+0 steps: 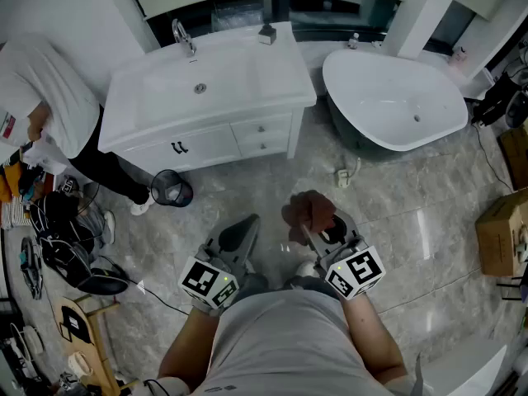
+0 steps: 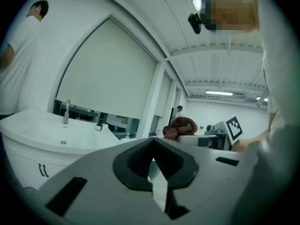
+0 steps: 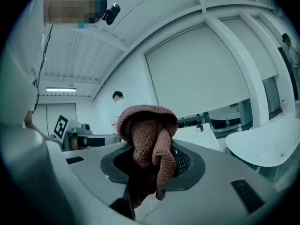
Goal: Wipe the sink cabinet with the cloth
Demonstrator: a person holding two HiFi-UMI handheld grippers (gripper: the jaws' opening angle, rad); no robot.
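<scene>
The white sink cabinet (image 1: 210, 97) stands ahead of me across the floor, with a chrome tap (image 1: 183, 35) at its back edge and drawers on its front. My right gripper (image 1: 318, 225) is shut on a brown cloth (image 3: 147, 137), which bunches up out of its jaws; the cloth (image 1: 307, 213) also shows in the head view, well short of the cabinet. My left gripper (image 1: 241, 236) is held beside it, shut with nothing in it. In the left gripper view the cabinet (image 2: 51, 137) lies at the left and the cloth (image 2: 179, 126) at the right.
A white bathtub (image 1: 396, 97) stands right of the cabinet. A black mesh bin (image 1: 172, 189) sits at the cabinet's foot. A person in a white shirt (image 1: 41, 106) bends at the left, beside bags and cables. A cardboard box (image 1: 505, 233) is at the right.
</scene>
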